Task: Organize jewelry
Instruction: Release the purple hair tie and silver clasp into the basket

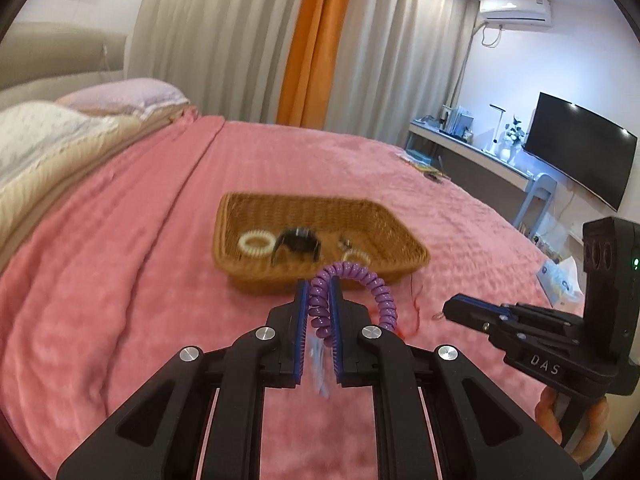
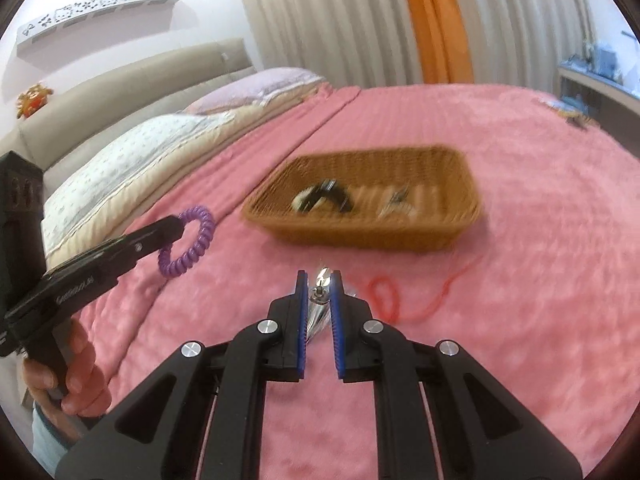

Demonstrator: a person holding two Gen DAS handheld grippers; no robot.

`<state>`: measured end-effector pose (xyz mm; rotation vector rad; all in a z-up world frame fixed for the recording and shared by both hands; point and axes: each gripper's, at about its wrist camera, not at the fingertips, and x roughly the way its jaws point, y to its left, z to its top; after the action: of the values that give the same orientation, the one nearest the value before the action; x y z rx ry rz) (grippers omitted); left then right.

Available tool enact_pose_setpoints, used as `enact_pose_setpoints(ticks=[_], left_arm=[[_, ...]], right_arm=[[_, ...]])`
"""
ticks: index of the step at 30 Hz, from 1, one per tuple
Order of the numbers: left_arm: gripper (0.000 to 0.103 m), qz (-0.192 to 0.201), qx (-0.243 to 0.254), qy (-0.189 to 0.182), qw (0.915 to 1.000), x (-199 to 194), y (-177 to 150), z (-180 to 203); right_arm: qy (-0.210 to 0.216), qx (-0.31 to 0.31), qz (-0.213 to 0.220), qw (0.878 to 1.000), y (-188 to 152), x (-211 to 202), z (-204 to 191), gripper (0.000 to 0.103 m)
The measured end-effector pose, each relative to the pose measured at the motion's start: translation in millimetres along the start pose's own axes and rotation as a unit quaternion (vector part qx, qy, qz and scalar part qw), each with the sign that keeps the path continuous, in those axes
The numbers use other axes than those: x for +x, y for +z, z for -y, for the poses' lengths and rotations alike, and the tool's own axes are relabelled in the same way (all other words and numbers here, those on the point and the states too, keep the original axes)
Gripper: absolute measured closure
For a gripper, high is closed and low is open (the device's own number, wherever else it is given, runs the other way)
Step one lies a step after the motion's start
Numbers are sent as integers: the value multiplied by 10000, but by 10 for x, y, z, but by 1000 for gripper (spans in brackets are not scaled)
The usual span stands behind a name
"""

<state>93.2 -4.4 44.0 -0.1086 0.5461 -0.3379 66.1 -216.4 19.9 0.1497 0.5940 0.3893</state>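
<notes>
So the whole thing happens on a bed with a fuzzy pink blanket (image 1: 120,300), pillows (image 2: 132,152) stacked by a beige headboard. Grey curtains with an orange strip (image 1: 308,40) hang behind, plus an AC unit (image 1: 516,10) and a dark TV (image 1: 580,148) over a desk on the right. A wicker basket (image 1: 404,240) sits mid-bed with white hair ties and a black clip (image 1: 296,244) inside. The left gripper (image 1: 319,284) is clamped on a purple spiral hair tie (image 1: 360,276); the right gripper (image 2: 319,278) is pinched shut on a small silvery piece (image 2: 318,296), both held above the blanket just short of the basket. A red string (image 2: 400,296) lies loose nearby.
</notes>
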Motion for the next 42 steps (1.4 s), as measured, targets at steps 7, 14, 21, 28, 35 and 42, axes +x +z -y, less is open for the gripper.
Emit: enact_pose_setpoints(ticks=[7,14,21,28,35,42], left_arm=[[94,71,-48,-72,9999,424,415,23],[95,-183,-307,-162,9992,1182,613,-84],[94,-588,-429,-207,9971,1809,662,-166],[94,-726,-264,-86,9970,2010,579,-133],[68,-675,-187,-122,9975,1944,566,-121],[46,-173,-475,-299,9983,1438,636,-235]], right_arm=[[-180,302,98,9993,588,383,348,94],[-308,465,-135,9984,898,1053,698,94],[-344,653,-470,9962,971,1586,946,94],[-442,573,-676,9951,883,1787,1001,94],[-435,761,-626,9942,852,1704,1040,87],[-357,806,-271,9957,855,1373,1024,62]])
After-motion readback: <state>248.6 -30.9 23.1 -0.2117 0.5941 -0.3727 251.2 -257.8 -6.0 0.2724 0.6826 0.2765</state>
